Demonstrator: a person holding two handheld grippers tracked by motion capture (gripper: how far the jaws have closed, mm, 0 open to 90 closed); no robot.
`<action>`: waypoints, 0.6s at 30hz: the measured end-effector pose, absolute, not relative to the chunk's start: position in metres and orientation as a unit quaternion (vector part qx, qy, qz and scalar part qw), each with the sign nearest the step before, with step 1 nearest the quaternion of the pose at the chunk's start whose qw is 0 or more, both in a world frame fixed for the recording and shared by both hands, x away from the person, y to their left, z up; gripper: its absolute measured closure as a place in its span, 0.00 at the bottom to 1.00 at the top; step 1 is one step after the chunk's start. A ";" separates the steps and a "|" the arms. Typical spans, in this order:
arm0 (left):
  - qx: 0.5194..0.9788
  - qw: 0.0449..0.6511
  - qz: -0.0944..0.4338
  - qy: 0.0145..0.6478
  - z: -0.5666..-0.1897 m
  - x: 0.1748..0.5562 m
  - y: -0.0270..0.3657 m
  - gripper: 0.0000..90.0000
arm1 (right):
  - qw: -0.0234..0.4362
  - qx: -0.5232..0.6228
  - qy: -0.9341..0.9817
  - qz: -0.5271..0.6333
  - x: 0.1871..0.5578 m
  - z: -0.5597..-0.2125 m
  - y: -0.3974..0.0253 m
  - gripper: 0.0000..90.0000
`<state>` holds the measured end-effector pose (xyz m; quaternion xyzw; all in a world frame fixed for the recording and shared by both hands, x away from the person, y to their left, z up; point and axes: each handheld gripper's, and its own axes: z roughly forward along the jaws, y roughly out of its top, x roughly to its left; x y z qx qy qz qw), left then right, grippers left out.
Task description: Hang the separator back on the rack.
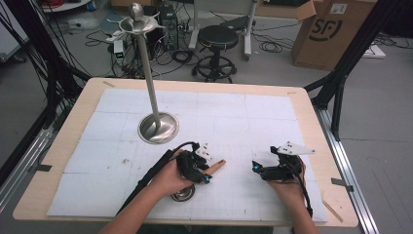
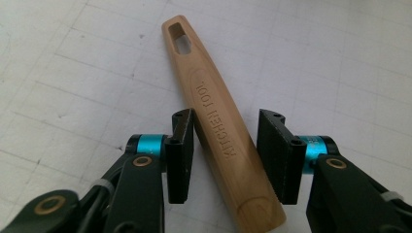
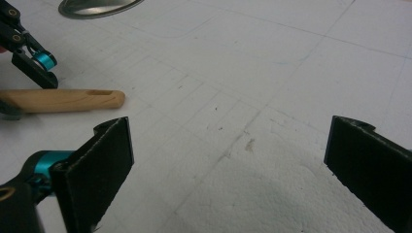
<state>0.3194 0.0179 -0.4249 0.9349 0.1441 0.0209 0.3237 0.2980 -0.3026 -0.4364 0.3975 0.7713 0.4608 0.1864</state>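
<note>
We see the left gripper (image 1: 207, 171) low over the white mat (image 1: 243, 122), in front of the round base of the metal stand (image 1: 158, 127), on the side of the person. Its jaws are spread on both sides of a wooden handle (image 2: 226, 141). In the left gripper view the left pad seems to touch the wood or to be just beside it, and between the right pad and the wood there is a small gap, so the jaws are around the handle and do not pinch it. The handle lies flat on the mat and carries the words "KITCHEN TOOL". Its end with the long hole points away from the gripper, to the right of the stand base in the high view. Near the left hand (image 1: 168, 178), on the side away from the stand, a small round metal part (image 1: 183, 194) lies on the mat; we cannot tell what it is.

The right gripper (image 1: 254, 166) is well apart to the right of the stand base, also low over the mat. In the right gripper view its jaws are wide apart and between them is the bare mat. Farther off in that view we see the handle and one jaw of the left gripper beside it.
</note>
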 end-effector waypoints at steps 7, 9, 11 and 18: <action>0.937 0.320 0.013 0.140 -0.426 0.319 0.018 0.66 | 0.186 0.397 0.772 0.461 0.298 -0.437 -0.302 0.03; 0.937 0.321 0.006 0.141 -0.426 0.319 0.018 0.62 | 0.187 0.397 0.771 0.461 0.298 -0.437 -0.303 0.03; 0.937 0.320 -0.001 0.140 -0.426 0.319 0.018 0.61 | 0.186 0.398 0.771 0.461 0.298 -0.437 -0.303 0.03; 0.942 0.308 0.014 0.136 -0.425 0.316 0.017 0.64 | 0.185 0.398 0.771 0.461 0.298 -0.437 -0.302 0.03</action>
